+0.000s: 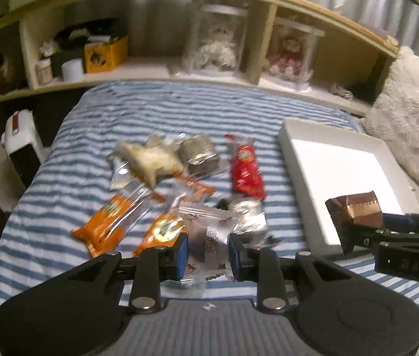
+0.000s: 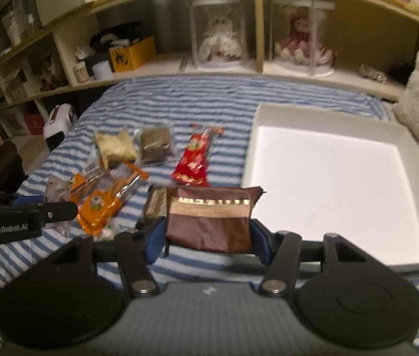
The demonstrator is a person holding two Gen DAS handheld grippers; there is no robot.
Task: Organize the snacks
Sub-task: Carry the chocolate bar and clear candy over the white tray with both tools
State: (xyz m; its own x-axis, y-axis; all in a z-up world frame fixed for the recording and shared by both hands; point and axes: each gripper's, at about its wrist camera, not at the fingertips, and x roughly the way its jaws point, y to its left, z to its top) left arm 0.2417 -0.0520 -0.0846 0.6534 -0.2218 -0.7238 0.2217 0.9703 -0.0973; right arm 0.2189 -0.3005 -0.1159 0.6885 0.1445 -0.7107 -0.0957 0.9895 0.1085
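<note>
Brown foil sits pinched between your right gripper's pads, the brown packet lying crosswise with its long axis spanning the jaws; the white box lies ahead and to the right of them, empty, so this hand is the nearer. Your left gripper hangs spread over a clear silver-printed packet, not yet closed on it.
</note>
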